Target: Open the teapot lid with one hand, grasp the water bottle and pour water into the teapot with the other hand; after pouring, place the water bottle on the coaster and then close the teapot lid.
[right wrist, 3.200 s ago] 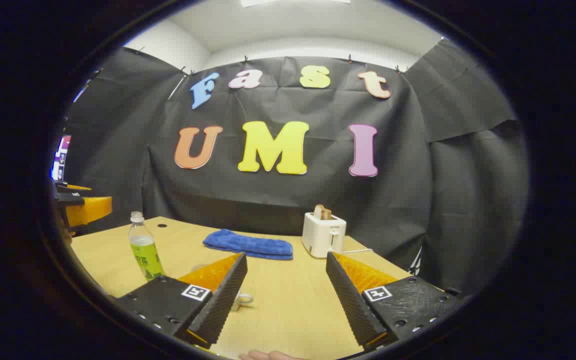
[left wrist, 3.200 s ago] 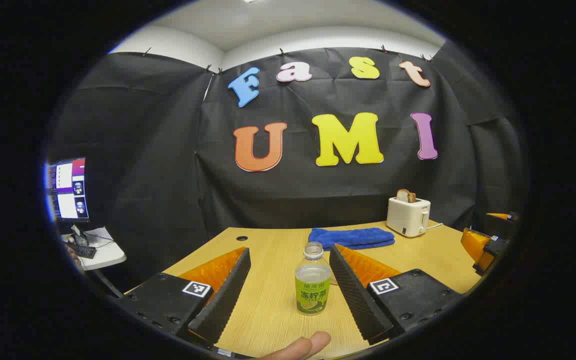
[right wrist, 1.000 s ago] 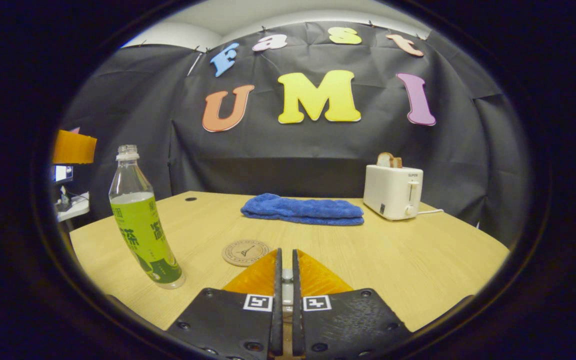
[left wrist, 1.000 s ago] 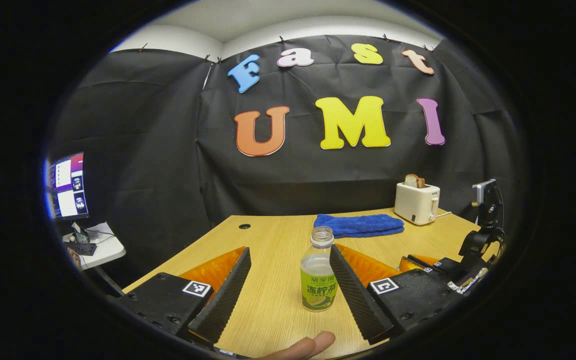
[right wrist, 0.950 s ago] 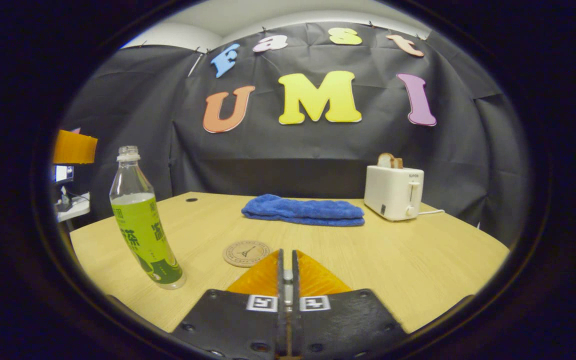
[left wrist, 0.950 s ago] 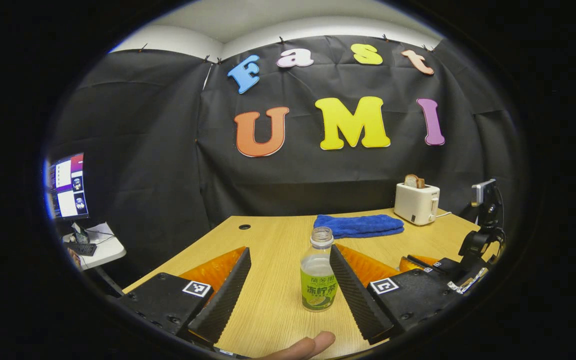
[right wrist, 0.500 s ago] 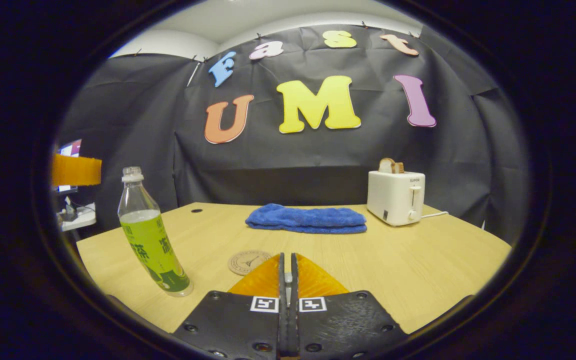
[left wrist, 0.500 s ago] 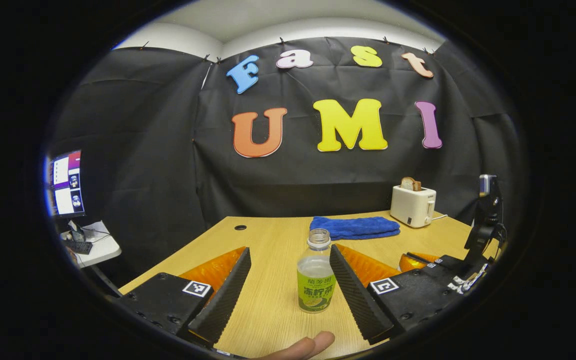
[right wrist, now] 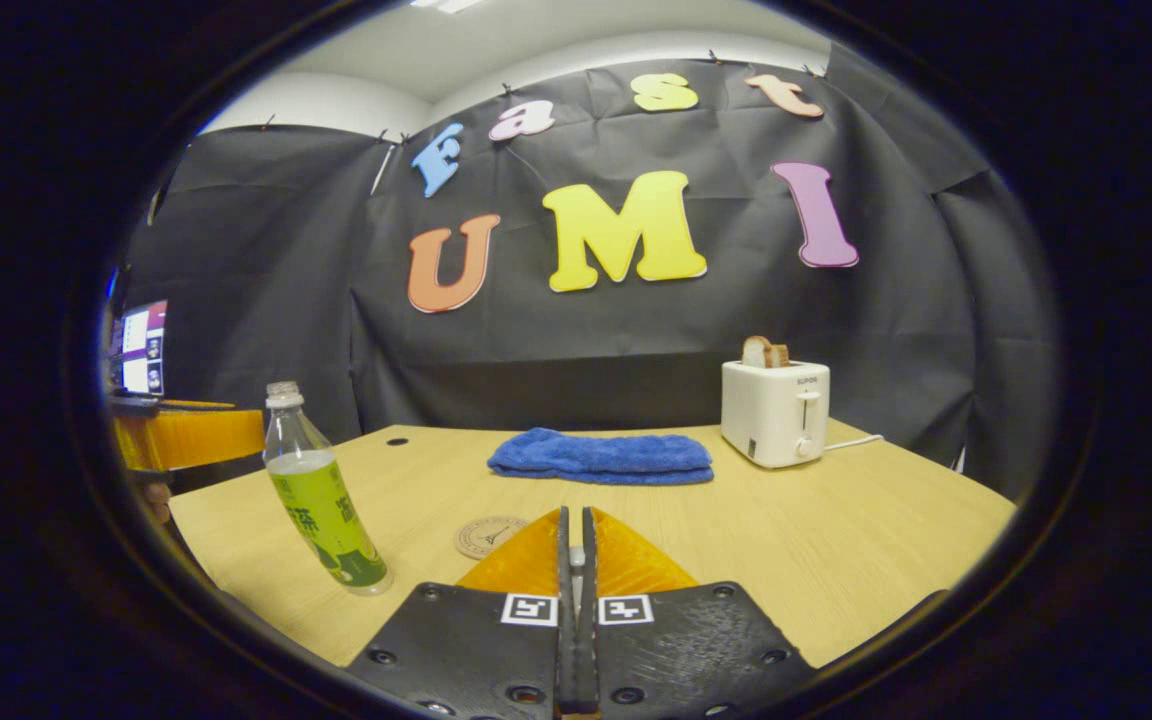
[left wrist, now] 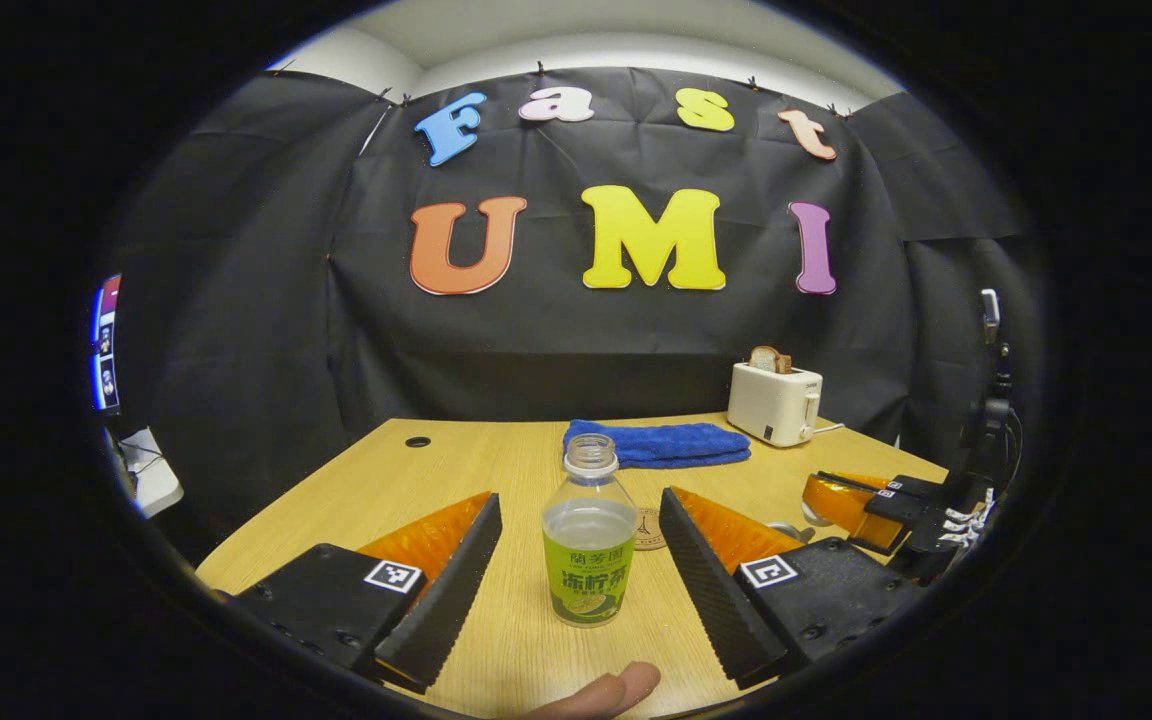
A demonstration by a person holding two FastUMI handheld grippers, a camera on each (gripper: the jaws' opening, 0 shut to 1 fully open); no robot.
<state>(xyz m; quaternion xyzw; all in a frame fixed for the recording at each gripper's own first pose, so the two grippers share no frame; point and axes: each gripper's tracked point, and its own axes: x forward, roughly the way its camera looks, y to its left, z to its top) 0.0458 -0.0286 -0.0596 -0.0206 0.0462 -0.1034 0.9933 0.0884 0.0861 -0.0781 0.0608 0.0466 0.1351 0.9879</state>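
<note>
A clear bottle (left wrist: 589, 548) with a green label and no cap stands on the wooden table (left wrist: 456, 470). It is between the fingers of my open left gripper (left wrist: 578, 505), which do not touch it. A round coaster (left wrist: 648, 528) lies just behind it. My right gripper (right wrist: 576, 515) is shut on a small pale knob, the teapot lid's. Seen from the left gripper view, the right gripper (left wrist: 808, 492) hovers low at the right. The teapot's body is mostly hidden. In the right gripper view the bottle (right wrist: 321, 500) stands at the left, the coaster (right wrist: 489, 536) ahead.
A folded blue towel (left wrist: 656, 443) and a white toaster (left wrist: 774, 402) holding bread sit at the table's far side. A monitor (left wrist: 104, 345) glows beyond the left edge. A person's fingertip (left wrist: 596, 690) shows at the bottom. The left gripper's finger (right wrist: 191, 437) reaches in beside the bottle.
The right gripper, open 3.2 s ago, came down, shut on the lid's knob, and has risen slightly since. My left gripper swung right, bringing the bottle midway between its open fingers.
</note>
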